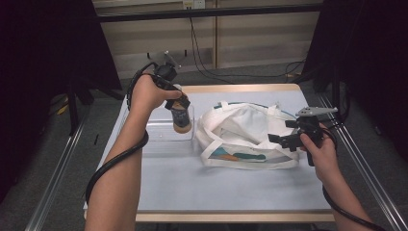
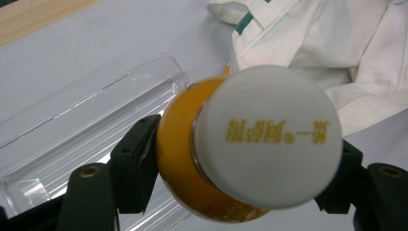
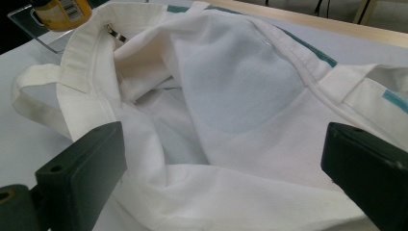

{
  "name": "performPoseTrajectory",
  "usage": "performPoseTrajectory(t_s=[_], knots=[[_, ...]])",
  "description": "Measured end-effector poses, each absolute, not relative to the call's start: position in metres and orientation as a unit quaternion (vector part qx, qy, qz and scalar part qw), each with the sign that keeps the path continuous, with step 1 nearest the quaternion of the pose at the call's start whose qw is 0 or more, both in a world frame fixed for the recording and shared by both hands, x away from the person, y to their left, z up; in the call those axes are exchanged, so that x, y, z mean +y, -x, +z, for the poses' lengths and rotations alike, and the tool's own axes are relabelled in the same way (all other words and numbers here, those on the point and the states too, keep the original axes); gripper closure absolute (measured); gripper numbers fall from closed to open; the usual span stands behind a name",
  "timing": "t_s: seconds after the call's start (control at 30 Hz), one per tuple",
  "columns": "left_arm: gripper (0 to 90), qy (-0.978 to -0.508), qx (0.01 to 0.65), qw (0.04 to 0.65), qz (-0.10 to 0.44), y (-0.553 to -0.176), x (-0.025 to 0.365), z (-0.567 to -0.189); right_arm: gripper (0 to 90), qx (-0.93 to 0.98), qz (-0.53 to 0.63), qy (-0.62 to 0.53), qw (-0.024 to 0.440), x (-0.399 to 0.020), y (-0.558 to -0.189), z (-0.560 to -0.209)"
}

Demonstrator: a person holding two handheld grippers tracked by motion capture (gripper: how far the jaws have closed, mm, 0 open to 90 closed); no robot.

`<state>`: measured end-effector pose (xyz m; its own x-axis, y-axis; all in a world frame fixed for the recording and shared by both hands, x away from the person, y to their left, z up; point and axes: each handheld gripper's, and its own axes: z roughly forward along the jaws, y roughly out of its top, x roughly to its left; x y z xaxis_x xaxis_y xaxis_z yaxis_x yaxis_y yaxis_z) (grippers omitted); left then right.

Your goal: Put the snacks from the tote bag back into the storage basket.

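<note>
Mid-carry, probably: left gripper point(image 2: 240, 159) clamped on the orange bottle point(image 2: 183, 159) just below its white cap point(image 2: 269, 134), held above the clear tray point(image 1: 161, 134), left of the white tote bag point(image 1: 240, 130). Right gripper point(image 3: 216, 168) spread wide at the bag's mouth, gripping nothing. Next, likely: bag rim pinched and lifted, bottle swung rightward over it. Bare table point(image 1: 216, 187) nearer the person; tray wall close under the bottle.

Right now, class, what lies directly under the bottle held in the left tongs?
Under the bottle sits a clear plastic tray on the table. The bottle hides the part of the tray just beneath it, so I cannot tell if it touches the tray.
</note>
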<state>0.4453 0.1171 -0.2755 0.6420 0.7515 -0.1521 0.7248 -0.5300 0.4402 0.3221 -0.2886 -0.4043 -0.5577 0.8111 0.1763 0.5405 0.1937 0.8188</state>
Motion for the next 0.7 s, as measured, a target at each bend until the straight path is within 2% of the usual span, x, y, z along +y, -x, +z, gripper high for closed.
performPoseTrajectory(t_s=[0.7], knots=[[30.7,-0.877,0.424,0.226,0.023,-0.444,0.119,-0.293,1.6,0.758,0.453,-0.445,0.149,-0.289,-0.322,-0.404]])
